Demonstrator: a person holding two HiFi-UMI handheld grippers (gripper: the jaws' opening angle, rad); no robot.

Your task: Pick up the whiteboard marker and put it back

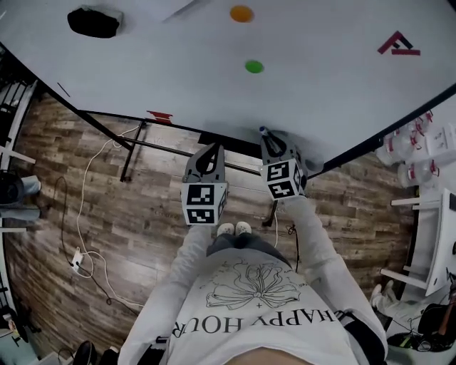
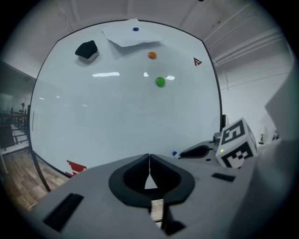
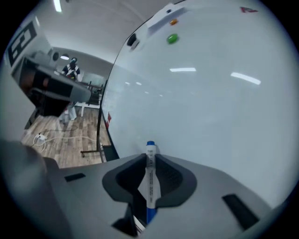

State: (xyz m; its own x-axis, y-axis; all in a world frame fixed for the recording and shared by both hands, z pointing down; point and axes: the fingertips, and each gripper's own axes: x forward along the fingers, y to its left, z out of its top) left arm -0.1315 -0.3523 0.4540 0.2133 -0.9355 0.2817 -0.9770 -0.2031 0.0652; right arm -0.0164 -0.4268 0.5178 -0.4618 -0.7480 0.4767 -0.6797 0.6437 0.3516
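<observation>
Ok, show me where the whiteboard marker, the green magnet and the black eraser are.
whiteboard marker [image 3: 151, 179]: right gripper view, middle of its white barrel.
green magnet [image 1: 254, 67]: head view, its centre.
black eraser [image 1: 93, 22]: head view, middle of its dark top.

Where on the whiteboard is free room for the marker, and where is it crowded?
Free: the white area below the green magnet, down to the lower edge, and between that magnet and the red logo. Crowded: the top, near the eraser and orange magnet.
</observation>
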